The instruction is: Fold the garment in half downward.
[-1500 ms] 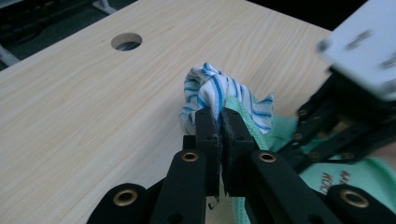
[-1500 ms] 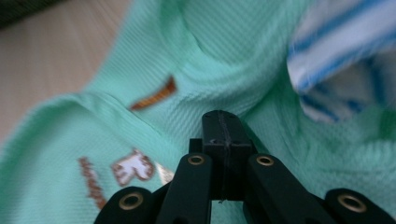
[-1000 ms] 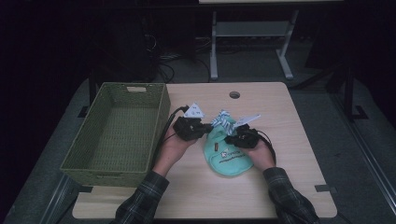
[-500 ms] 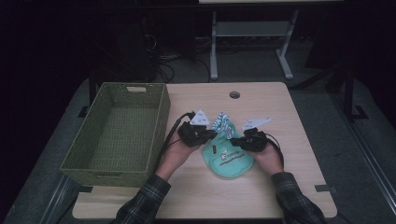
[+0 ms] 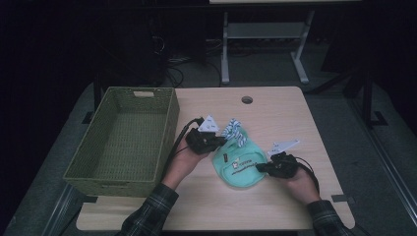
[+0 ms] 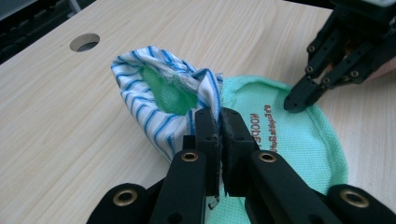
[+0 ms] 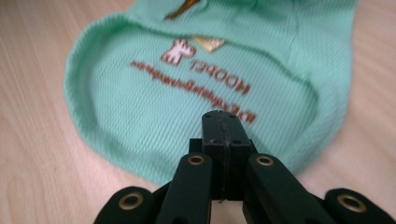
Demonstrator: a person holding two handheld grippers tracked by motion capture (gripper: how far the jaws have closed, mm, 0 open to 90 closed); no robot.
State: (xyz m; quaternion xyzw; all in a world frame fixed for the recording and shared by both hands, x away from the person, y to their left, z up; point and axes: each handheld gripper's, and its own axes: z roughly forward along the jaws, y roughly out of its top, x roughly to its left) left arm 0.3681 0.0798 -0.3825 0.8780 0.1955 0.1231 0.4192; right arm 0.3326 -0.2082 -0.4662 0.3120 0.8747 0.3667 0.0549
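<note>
we pinch the striped cuff (image 6: pixel 154 100) of the mint garment (image 5: pixel 241 168) (flat mid-table, beside the basket (image 5: pixel 123 137)) in our left gripper (image 6: pixel 218 122), and should press its hem with our closed, empty right gripper (image 7: pixel 226 125) while pulling gently.

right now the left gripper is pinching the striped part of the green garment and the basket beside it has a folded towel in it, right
Not quite. The left gripper does pinch the striped fabric of the green garment, as the left gripper view shows. But the basket beside it holds no towel: the high view shows its woven bottom bare.
</note>
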